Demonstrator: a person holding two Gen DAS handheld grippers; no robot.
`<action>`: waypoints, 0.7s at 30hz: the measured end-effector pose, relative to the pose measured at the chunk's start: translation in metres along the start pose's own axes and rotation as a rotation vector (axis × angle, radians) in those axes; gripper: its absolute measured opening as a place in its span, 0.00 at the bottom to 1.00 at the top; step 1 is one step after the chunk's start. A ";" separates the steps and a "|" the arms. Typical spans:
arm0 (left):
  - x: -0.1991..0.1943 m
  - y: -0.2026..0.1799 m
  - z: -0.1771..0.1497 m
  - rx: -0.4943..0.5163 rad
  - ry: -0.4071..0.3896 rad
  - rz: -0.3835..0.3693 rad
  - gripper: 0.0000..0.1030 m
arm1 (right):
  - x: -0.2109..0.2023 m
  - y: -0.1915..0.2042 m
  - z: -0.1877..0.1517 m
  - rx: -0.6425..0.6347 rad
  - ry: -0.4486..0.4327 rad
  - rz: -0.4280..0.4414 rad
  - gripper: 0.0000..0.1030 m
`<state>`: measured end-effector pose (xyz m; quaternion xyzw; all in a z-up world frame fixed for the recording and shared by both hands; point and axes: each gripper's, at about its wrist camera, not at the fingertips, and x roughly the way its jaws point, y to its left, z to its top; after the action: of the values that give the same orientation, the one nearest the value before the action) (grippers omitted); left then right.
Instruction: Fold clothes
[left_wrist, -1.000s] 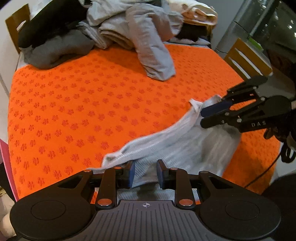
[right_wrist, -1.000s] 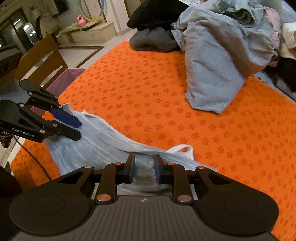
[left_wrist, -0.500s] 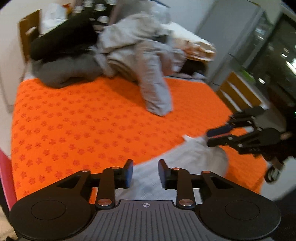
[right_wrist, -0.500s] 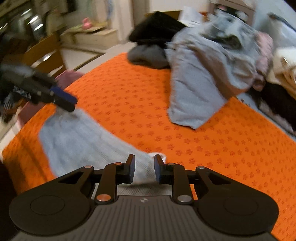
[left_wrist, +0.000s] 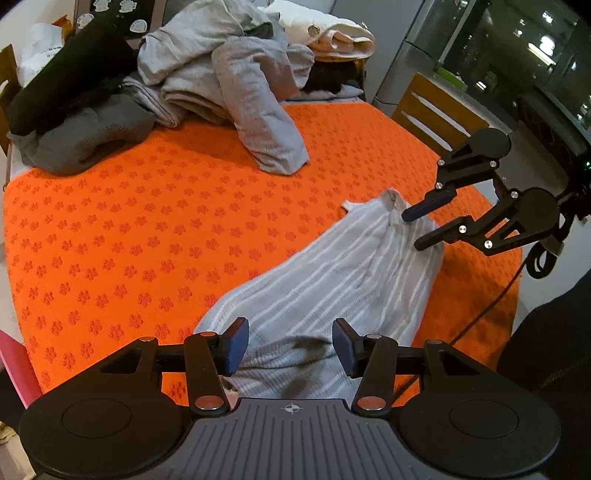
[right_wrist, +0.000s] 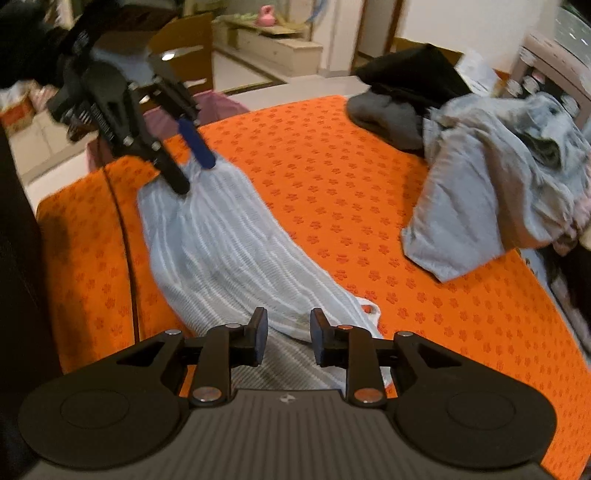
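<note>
Right now the striped grey garment (left_wrist: 332, 273) lies stretched along the near edge of the orange spread (left_wrist: 147, 221), one end under each gripper. Both the left gripper (left_wrist: 290, 341) and the right gripper (right_wrist: 284, 334) are opening, pads clear of the cloth beneath. Unfolded clothes (left_wrist: 229, 74) sit heaped at the far side.

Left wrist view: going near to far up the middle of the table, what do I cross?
left gripper, jaws opening with the cloth below them → striped grey garment → bare orange tablecloth → grey sleeve hanging off the pile → heap of unfolded clothes
</note>
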<state>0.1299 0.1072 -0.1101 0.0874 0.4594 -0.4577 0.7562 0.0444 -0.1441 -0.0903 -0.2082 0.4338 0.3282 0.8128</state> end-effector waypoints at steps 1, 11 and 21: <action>0.000 0.000 -0.001 0.009 0.007 -0.001 0.49 | 0.001 0.002 0.000 -0.018 0.002 0.004 0.31; -0.006 -0.008 0.007 0.021 -0.075 0.098 0.08 | 0.024 0.012 -0.005 -0.123 0.020 -0.057 0.32; -0.006 0.022 0.008 -0.206 -0.090 0.184 0.08 | 0.029 -0.009 -0.001 -0.062 -0.001 -0.193 0.31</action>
<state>0.1508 0.1187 -0.1070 0.0303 0.4596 -0.3403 0.8198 0.0619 -0.1411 -0.1145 -0.2738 0.4008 0.2616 0.8342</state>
